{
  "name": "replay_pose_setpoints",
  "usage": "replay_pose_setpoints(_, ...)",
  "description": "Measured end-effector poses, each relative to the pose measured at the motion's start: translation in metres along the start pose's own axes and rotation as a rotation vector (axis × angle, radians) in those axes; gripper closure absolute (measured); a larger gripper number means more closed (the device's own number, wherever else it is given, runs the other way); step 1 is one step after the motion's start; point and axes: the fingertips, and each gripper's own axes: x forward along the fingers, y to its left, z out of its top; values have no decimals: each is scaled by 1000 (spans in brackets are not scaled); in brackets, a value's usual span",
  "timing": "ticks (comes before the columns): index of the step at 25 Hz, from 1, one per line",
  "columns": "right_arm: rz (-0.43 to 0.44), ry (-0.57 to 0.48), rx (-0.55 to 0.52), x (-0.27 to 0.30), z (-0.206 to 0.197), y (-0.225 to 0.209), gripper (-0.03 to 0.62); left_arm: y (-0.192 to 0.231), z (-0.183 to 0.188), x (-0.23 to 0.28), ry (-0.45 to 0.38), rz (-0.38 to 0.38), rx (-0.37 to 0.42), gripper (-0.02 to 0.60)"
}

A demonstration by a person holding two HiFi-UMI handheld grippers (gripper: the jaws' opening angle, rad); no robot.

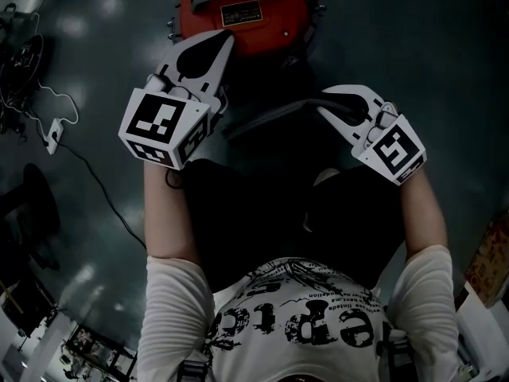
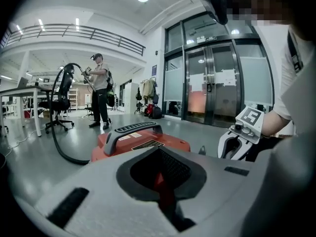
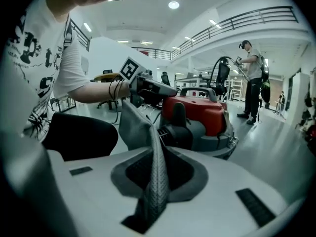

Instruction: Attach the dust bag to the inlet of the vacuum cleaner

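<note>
Dust bag [image 3: 134,127] is sitting over the person's lap, at about 6 o'clock from the machine. It's a grey woven cloth thing, so I'd guess it's light and floppy, not slippery, and will sag and fold wherever it isn't held. The right gripper [image 1: 330,106] has its jaws clamped on a fold of that cloth, and the rest rises in a loose sheet toward 11 o'clock. The left gripper [image 1: 223,46] is a bit further out with its jaws drawn in to a thin crack, and I can't make out anything pinched in them. Past both, at 12 o'clock, is the red vacuum cleaner [image 1: 262,22], with a black stub low on its near side that I take for the inlet [image 3: 178,132]. I can't spot the bag's mouth from here. I'd grab near the opening on both sides, since mid-cloth holds just bunch up. Way back, a hose [image 2: 57,132] trails over to someone standing [image 2: 100,90].
</note>
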Motion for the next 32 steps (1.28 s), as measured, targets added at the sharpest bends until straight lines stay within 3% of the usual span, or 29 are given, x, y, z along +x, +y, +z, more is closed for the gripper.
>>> replay_pose_setpoints(6, -58, 18, -60, 6, 12, -1, 548, -1, 1, -2, -13, 12, -3, 578)
replay_pose_setpoints(17, -61, 55, 49, 4, 4, -4, 543, -1, -1, -2, -10, -9, 2, 578)
replay_pose_setpoints(24, -117, 28, 80, -8, 10, 3, 517, -1, 3, -7, -75, 74, 20, 578)
replay_pose_setpoints(28, -163, -58, 126, -26, 37, 2, 514, 5, 11, -22, -145, 178, 1, 578)
replay_pose_setpoints(32, -243, -160, 202, -47, 71, -13, 516, 1, 23, -37, -186, 204, -55, 578)
